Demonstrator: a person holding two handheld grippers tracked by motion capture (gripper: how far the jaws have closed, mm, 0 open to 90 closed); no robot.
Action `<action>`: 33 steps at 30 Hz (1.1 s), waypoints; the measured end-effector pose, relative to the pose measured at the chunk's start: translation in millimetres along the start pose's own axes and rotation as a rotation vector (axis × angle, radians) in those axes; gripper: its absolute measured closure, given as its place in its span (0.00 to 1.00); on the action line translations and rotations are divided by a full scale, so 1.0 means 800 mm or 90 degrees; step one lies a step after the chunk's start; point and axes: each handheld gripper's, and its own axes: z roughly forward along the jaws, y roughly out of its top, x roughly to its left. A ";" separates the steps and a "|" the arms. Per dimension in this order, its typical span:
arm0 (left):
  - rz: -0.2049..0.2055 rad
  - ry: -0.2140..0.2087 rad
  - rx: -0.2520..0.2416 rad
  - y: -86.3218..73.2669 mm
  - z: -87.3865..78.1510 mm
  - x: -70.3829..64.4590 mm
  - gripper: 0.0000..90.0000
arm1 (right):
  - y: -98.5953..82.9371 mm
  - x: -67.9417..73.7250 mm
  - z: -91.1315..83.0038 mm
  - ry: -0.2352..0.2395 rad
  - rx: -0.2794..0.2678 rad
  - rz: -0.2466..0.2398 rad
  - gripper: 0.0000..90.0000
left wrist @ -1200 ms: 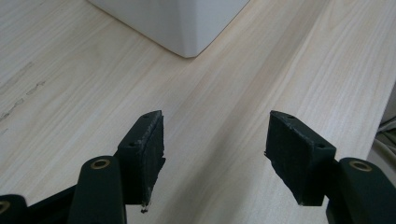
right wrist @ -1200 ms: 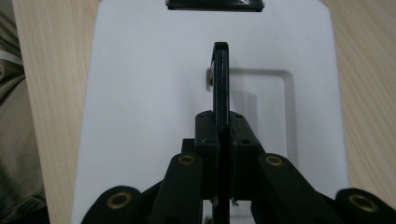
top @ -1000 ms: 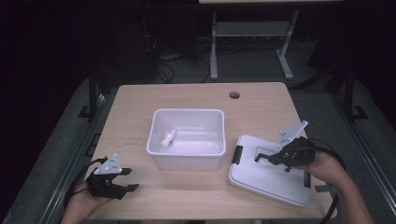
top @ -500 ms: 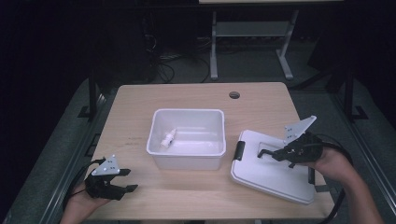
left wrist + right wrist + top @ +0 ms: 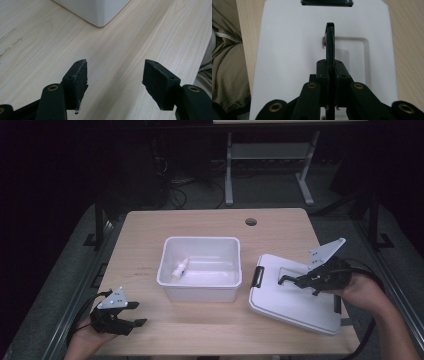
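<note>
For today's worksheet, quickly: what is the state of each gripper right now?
Left gripper: open, holding nothing, over the table.
Right gripper: closed on the black handle of the white lid.

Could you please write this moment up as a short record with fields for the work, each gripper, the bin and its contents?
work: lifting the white plastic lid by its black handle
right gripper: jaws shut on the handle, over the lid
left gripper: jaws open, empty, low over the light wooden table near its front left corner
bin: white rectangular plastic bin, open, mid-table, left of the lid
contents: one small white bottle lying inside
lid latch: black clip on the edge facing the bin
</note>
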 end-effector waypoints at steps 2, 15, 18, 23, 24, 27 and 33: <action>0.002 0.000 -0.001 0.001 -0.001 0.000 0.40 | 0.002 0.000 -0.003 0.000 0.004 -0.002 0.94; 0.000 0.003 0.000 0.000 -0.002 0.001 0.40 | 0.016 -0.002 -0.027 -0.012 0.001 -0.010 0.94; 0.000 0.001 0.002 0.000 -0.001 0.000 0.40 | 0.018 -0.003 -0.030 -0.011 -0.001 -0.009 0.94; -0.003 0.001 0.001 0.000 -0.001 0.001 0.40 | 0.023 -0.005 -0.036 -0.013 -0.005 -0.011 0.94; -0.003 0.001 0.001 0.000 -0.001 0.001 0.40 | 0.024 -0.005 -0.038 -0.013 -0.004 -0.012 0.94; 0.000 -0.001 0.001 0.001 0.000 0.000 0.40 | 0.027 -0.005 -0.041 -0.014 -0.004 -0.015 0.94; 0.001 -0.004 0.000 0.001 0.001 0.001 0.40 | 0.036 -0.003 -0.051 -0.017 -0.008 -0.017 0.94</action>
